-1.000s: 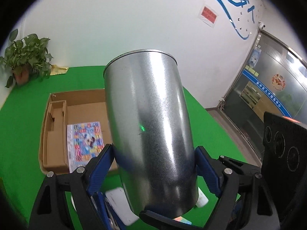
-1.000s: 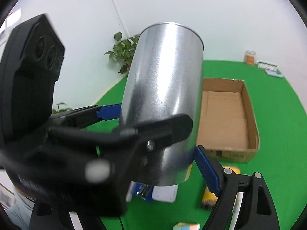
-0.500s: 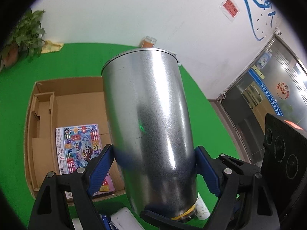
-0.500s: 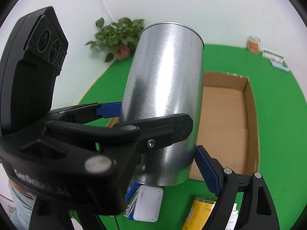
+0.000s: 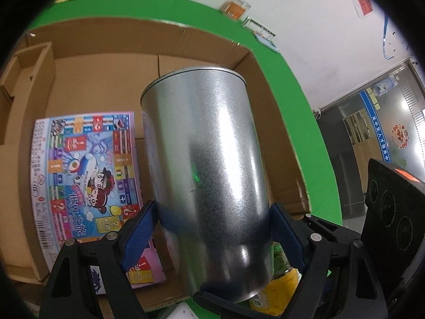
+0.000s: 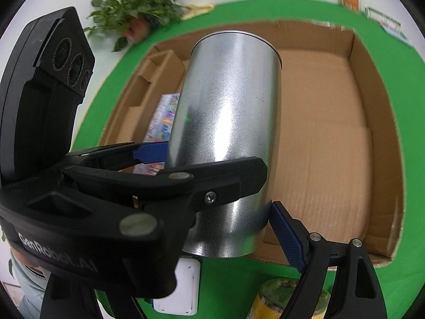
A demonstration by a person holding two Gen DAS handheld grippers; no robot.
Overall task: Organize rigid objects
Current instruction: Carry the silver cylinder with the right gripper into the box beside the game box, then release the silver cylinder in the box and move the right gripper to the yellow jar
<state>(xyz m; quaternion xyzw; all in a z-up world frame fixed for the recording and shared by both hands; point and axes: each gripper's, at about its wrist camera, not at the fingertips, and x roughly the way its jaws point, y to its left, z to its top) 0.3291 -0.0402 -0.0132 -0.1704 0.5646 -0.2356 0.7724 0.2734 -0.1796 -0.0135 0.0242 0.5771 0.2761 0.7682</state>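
Observation:
A tall silver metal can (image 5: 207,175) is held by both grippers. My left gripper (image 5: 212,228) is shut on its lower part, blue pads on either side. My right gripper (image 6: 220,199) is shut on the same can (image 6: 225,111); the left gripper's black body crosses in front of it in the right wrist view. The can hangs tilted over an open cardboard box (image 5: 111,74), which also shows in the right wrist view (image 6: 332,138). A colourful board-game box (image 5: 85,164) lies flat inside on the left.
A cardboard divider (image 5: 24,79) stands at the box's left side. On the green table, near the box's front edge, lie a white flat device (image 6: 180,287) and a yellow can (image 6: 279,300). A potted plant (image 6: 135,18) stands at the back.
Both grippers have carried the can forward and down, from short of the box to over its inside. The box now fills both views.

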